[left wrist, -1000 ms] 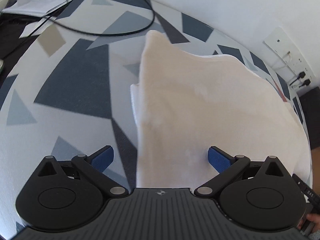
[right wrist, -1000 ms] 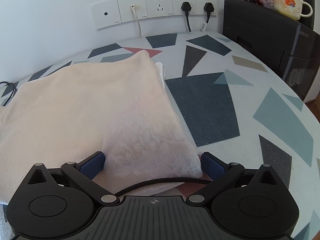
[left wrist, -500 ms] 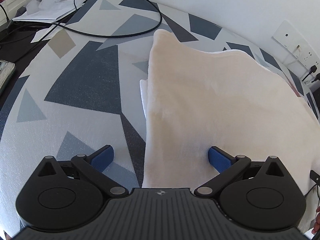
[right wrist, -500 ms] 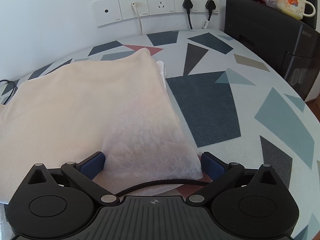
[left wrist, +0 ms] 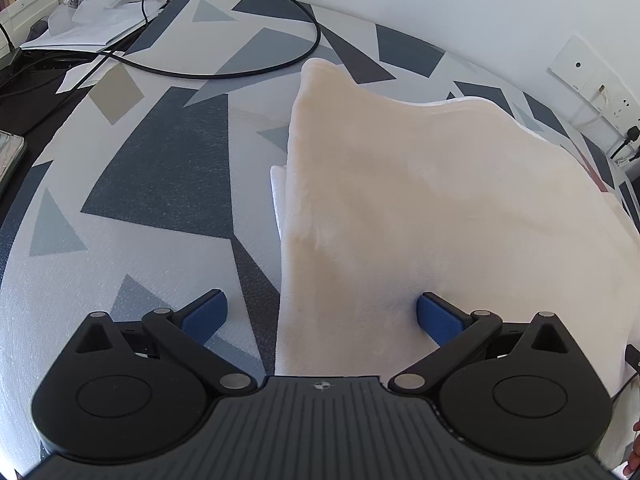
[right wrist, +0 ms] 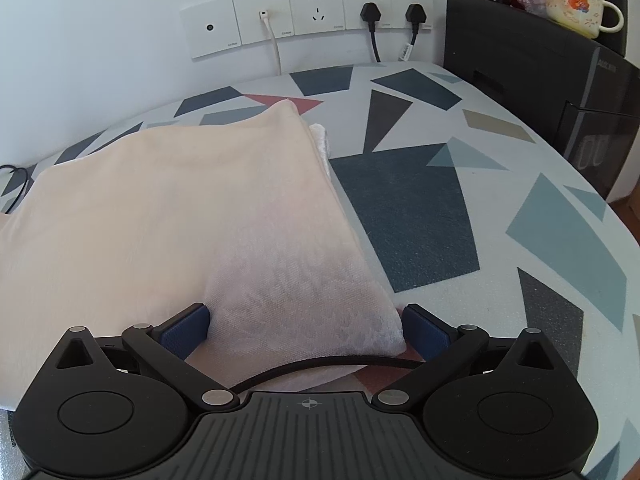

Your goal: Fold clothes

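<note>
Cream garment [left wrist: 420, 208] lies flat, already folded at least once, on the patterned tabletop [left wrist: 152, 184], white under-layer peeking out at its side edges in both views. Key relation: cloth sits straight ahead of both tools, stretching away from them toward the wall sockets [right wrist: 316, 12]; its width runs side to side between the two grippers. Left gripper [left wrist: 322, 312] is at the near left corner, jaws spread wide, straddling the garment's left edge: left pad on bare table, right pad touching or just over the fabric, can't tell which. Right gripper [right wrist: 306, 328] mirrors that at the near right corner, jaws also spread, near corner of cloth between the pads, nothing pinched. Thin black cable [right wrist: 320, 364] drapes across the right tool's front, over the cloth hem. Neither arm is clearly nearer; each owns its own corner. Judgement: next move likely closes on both near corners and carries them away toward the far edge, so both need to grab evenly or the fold skews. Loose black cord [left wrist: 256, 68] and papers [left wrist: 84, 28] sit well beyond the far left, clear of the fold path.
</note>
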`<state>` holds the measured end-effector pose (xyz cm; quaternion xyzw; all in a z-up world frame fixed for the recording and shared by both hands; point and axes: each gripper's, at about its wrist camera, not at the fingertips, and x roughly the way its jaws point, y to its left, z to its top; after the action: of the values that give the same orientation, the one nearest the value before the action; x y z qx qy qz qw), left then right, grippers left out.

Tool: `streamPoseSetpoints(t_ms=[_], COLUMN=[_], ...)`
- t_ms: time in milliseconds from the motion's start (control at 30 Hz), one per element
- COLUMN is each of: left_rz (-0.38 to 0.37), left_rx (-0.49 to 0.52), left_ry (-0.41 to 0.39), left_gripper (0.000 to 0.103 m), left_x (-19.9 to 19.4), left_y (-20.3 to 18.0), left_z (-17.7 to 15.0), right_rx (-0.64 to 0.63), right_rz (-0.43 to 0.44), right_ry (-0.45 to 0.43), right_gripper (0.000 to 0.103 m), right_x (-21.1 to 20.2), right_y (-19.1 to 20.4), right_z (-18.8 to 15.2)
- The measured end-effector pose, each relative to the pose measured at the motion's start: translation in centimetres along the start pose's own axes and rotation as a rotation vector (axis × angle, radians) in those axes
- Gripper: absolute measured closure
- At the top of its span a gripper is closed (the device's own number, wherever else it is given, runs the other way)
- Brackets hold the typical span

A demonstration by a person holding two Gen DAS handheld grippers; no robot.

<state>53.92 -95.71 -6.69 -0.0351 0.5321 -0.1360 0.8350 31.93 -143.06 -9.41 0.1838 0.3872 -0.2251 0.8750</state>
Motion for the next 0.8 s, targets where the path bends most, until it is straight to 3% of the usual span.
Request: streamPoseSetpoints(t_ms=[600,800], left_rz=[-0.004,-0.011], left_rx=[0.045,0.068], left_ry=[-0.051,-0.036], left_gripper=[0.0,0.0], left_x=[0.1,0.3], left_y=[-0.48,-0.67], left_z=[-0.33,0.1], right_rx=[0.002,0.003], right_rz=[-0.001,-0.001], right_ry=[-0.003,0.013], right_gripper=[0.001,0.001], right_x=[-0.08,-0.02], right_y=[0.15,0.16], right_z=[-0.08,0.21])
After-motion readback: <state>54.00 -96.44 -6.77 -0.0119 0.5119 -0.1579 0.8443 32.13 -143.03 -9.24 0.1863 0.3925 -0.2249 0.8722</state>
